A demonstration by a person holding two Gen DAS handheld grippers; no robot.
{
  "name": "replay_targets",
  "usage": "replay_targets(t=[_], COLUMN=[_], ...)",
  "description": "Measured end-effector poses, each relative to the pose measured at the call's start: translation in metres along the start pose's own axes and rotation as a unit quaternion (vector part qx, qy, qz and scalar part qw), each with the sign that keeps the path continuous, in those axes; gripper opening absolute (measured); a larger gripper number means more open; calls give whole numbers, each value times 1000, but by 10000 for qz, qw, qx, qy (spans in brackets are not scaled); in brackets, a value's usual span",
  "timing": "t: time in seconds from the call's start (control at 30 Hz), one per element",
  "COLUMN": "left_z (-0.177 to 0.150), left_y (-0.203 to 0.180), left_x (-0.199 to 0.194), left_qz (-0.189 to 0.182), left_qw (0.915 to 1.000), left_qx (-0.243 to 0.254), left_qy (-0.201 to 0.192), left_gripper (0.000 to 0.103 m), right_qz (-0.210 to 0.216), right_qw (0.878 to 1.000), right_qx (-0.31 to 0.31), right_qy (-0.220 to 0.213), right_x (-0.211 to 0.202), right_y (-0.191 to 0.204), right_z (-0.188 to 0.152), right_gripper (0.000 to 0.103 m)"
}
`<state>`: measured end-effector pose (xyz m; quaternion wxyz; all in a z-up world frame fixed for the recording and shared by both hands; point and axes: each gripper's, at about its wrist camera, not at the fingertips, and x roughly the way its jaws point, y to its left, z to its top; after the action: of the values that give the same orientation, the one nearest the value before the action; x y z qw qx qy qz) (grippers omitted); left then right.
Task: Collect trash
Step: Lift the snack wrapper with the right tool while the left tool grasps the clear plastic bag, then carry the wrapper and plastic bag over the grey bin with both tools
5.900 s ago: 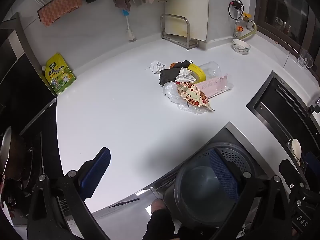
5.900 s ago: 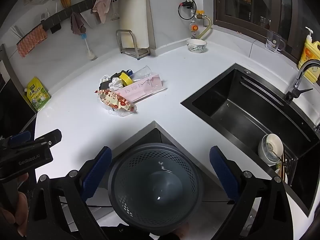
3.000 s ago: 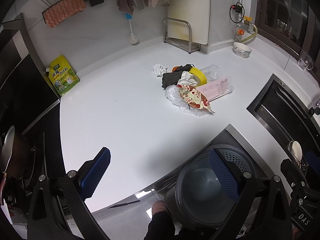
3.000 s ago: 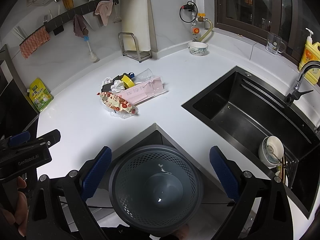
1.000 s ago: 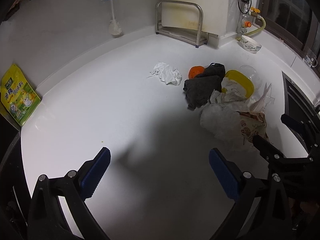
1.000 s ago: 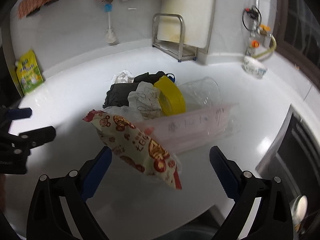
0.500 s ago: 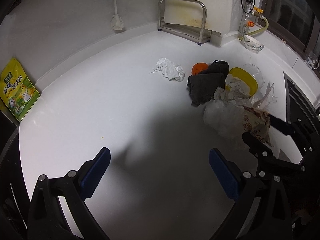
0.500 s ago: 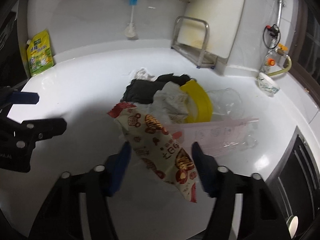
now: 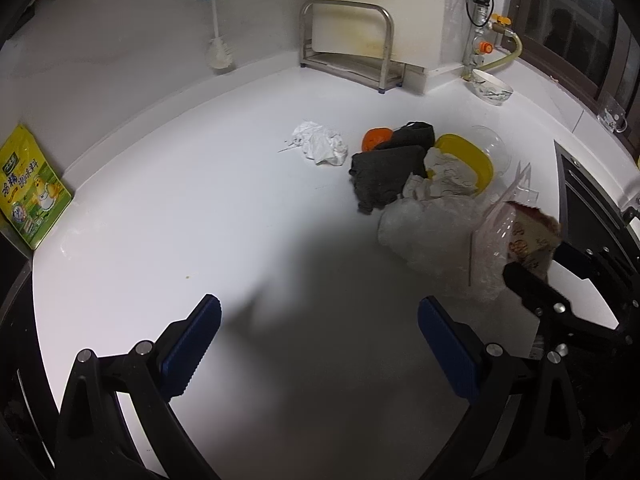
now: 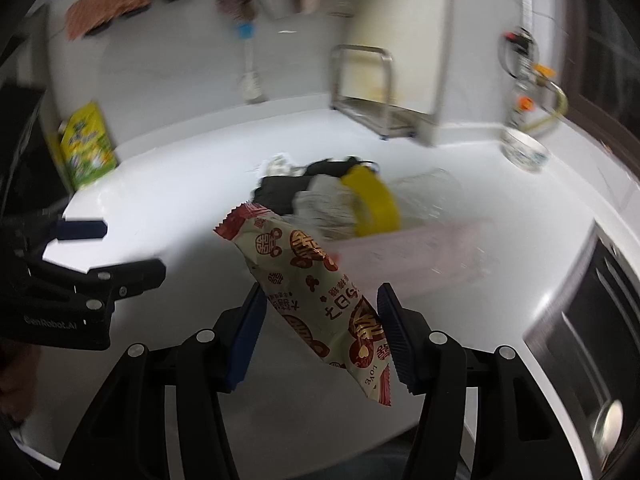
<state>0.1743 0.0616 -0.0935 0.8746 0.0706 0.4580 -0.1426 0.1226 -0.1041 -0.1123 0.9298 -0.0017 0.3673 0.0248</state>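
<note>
Right gripper (image 10: pixel 320 332) jaws narrowed on the snack wrapper (image 10: pixel 316 280), apparently lifted off the table (image 9: pixel 200 200) — view blurred. Light, crinkly, slippery film — best pinched mid-body. Left gripper (image 9: pixel 320 340) jaws wide, holding nothing, near the trash pile (image 9: pixel 420 184).

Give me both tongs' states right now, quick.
Left tongs: open, empty, above the counter.
Right tongs: closed on the red-and-white snack wrapper.

Black gripper frames, ribbed blue fingers (image 9: pixel 192 344), silver screws, "GenRobot.AI" lettering
</note>
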Motion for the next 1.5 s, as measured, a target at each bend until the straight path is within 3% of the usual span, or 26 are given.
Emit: replay_targets(t=[0.27, 0.63, 0.8, 1.0, 1.17, 1.3, 1.5], left_z=[12, 57, 67, 54, 47, 46, 45], left_y=[-26, -36, -44, -47, -52, -53, -52], left_x=[14, 26, 46, 65, 72, 80, 69], left_qz=[-267, -352, -413, -533, -754, -889, -777], left_qw=[9996, 9992, 9990, 9971, 9953, 9930, 9948], left_qx=[34, -72, -72, -26, 96, 140, 264], left_qy=[-55, -158, 181, 542, 603, 763, 603], left_gripper=[97, 97, 97, 94, 72, 40, 31], right_qz=[-387, -608, -642, -711, -729, -723, -721], right_qw=[9967, 9944, 9943, 9936, 9930, 9933, 9933], right_qx=[706, 860, 847, 881, 923, 897, 902], right_qy=[61, 89, 36, 26, 51, 54, 37], right_x=[-29, -45, -48, -50, -48, -47, -48], right_y=[-40, -48, -46, -48, -50, -48, -48], right_z=[-20, -36, -34, -35, -36, -36, -35], right_gripper=[55, 55, 55, 55, 55, 55, 55])
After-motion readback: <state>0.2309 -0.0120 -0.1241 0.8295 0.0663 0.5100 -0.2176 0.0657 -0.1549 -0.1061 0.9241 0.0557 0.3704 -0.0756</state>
